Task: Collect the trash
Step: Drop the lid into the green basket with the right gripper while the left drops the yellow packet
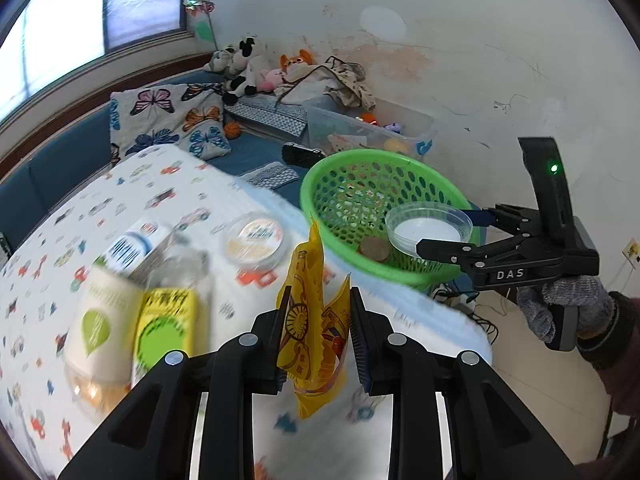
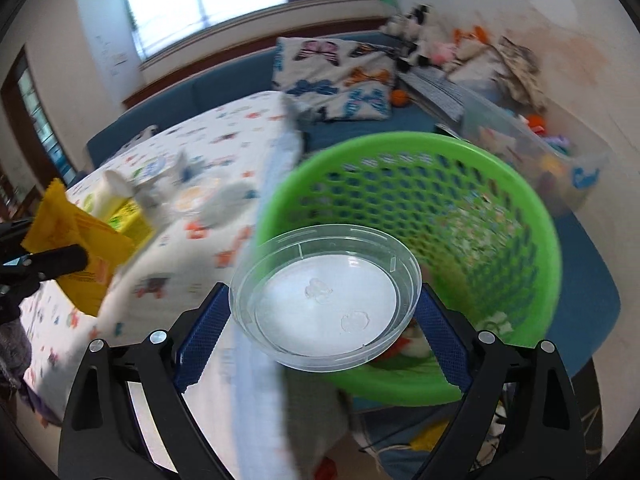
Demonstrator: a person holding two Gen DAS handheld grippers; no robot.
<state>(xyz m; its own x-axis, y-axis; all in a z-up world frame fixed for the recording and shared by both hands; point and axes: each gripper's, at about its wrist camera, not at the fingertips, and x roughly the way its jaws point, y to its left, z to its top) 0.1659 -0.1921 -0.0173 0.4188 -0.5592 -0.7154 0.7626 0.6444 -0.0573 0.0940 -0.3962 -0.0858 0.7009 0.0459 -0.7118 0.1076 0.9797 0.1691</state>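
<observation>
- While the left gripper (image 1: 318, 320) pinched a crinkly yellow snack wrapper (image 1: 310, 328) above the table, the right gripper (image 2: 322, 316) clamped a clear plastic tub (image 2: 325, 300) wide across its rim, over the green basket (image 2: 500, 220).
- Both looked featherlight; the tub seemed slick and squashable.
- Cartoon-print tablecloth (image 1: 160, 200), toy-cluttered room.
</observation>
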